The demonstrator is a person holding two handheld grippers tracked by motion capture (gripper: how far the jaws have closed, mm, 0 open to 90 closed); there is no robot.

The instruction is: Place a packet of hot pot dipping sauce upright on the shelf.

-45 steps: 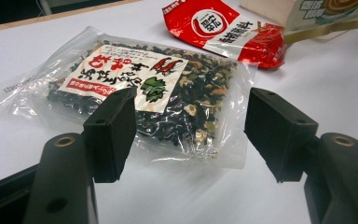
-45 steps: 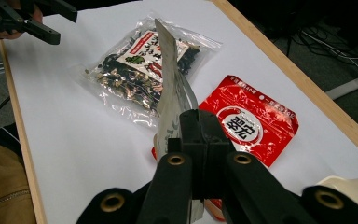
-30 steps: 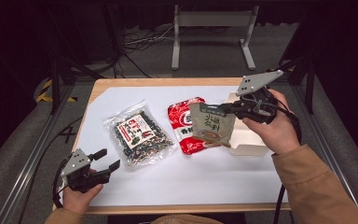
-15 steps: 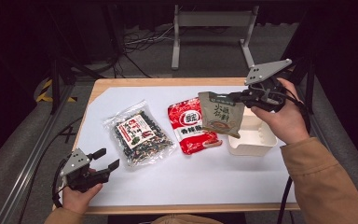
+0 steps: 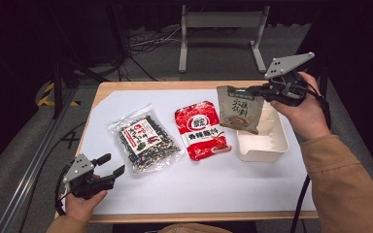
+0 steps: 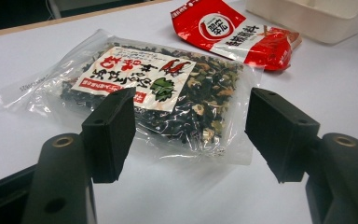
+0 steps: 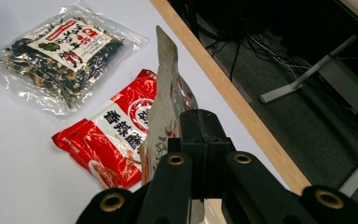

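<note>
My right gripper is shut on the top edge of an olive-beige pouch, which hangs in the air over the far left part of a white tray. In the right gripper view the pouch stands edge-on, pinched between the jaws of the right gripper. A red packet lies flat left of the tray. Further left lies a clear bag of dark dried mix. My left gripper rests open at the table's front left, with the clear bag just beyond its jaws.
A white sheet covers the wooden table, with bare room along the front. The tray has a ribbed inside. Behind the table's far edge are a metal stand and floor cables.
My right gripper has carried the pouch up and to the right, from over the red packet to above the tray. The left gripper has stayed put.
</note>
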